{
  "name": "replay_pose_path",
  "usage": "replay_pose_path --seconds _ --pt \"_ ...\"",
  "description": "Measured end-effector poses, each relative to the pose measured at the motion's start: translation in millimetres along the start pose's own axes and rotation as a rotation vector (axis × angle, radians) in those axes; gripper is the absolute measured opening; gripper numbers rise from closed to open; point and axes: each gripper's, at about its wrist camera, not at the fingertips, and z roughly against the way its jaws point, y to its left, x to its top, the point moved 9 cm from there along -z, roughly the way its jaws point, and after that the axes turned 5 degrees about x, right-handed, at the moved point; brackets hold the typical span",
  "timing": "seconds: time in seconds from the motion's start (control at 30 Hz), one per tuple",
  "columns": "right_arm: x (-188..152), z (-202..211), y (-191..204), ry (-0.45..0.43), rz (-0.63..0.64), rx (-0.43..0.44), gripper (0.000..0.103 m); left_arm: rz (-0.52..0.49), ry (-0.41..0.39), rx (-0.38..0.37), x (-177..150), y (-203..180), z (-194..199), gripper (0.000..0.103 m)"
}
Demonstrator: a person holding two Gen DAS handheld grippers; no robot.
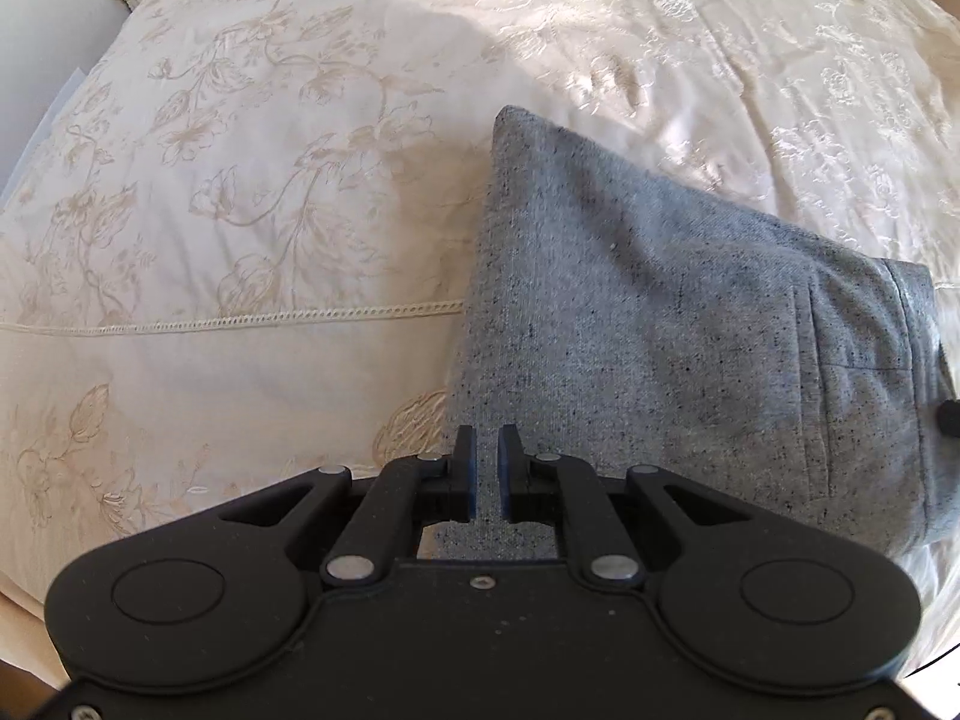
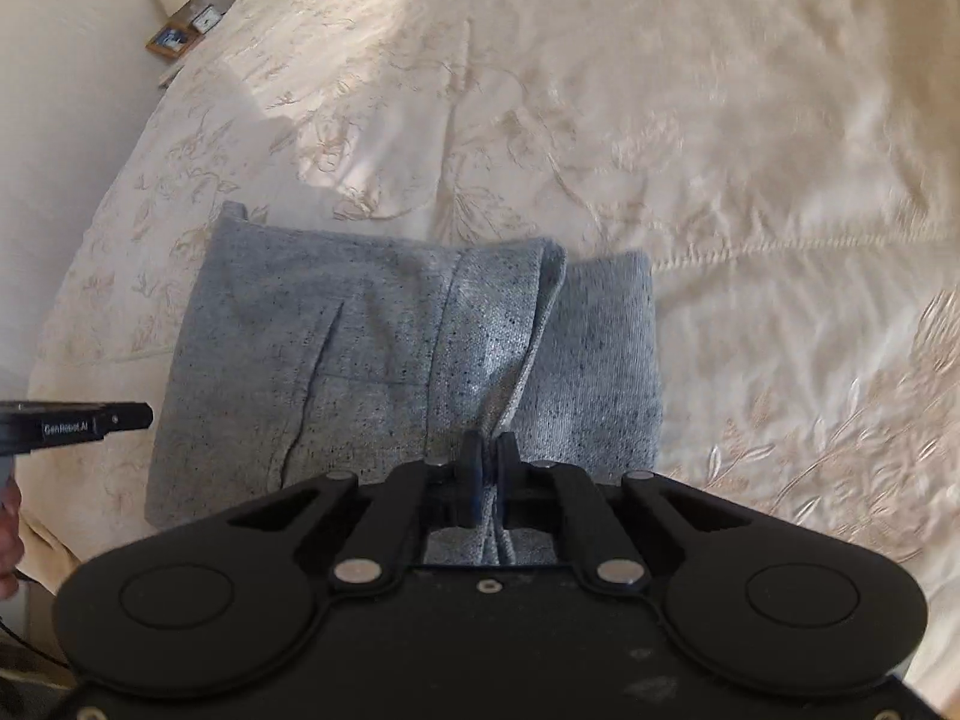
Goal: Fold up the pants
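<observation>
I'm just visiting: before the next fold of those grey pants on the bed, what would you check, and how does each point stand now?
1. Right gripper has cloth: ok, its jaws are shut on a raised edge of the grey pants.
2. Left gripper has cloth: cannot tell, narrow gap, fabric lies beneath it.
3. Pants already folded into a compact block: ok.
4. Top layers lined up: not ok, one layer sticks out past the waistband side in the right wrist view.
5. Bedspread around the pants free of other things: ok in both views.
</observation>
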Motion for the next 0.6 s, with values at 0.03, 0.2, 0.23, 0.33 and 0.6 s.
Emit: replay_pose_path --seconds 0.03,0.2,0.23,0.33,0.6 --pt "2 9 4 -0.022 0.025 -0.026 0.004 -0.006 -0.011 -0.006 2 -4 3 0.016" --pt "-6 1 -22 0.005 0.005 -0.17 0.004 -0.055 -0.046 -0.042 11 -32 -3 0.033" --pt "-9 -8 -27 0.015 -0.003 -0.17 0.004 -0.068 -0.046 -0.049 12 -38 -9 0.036" --pt "-15 -29 -31 0.044 0.031 -0.199 0.005 -0.135 -0.005 -0.037 6 -51 -39 0.036" --pt "-14 -26 -32 0.046 -0.018 -0.232 0.006 -0.145 -0.027 -0.03 19 -35 -33 0.035"
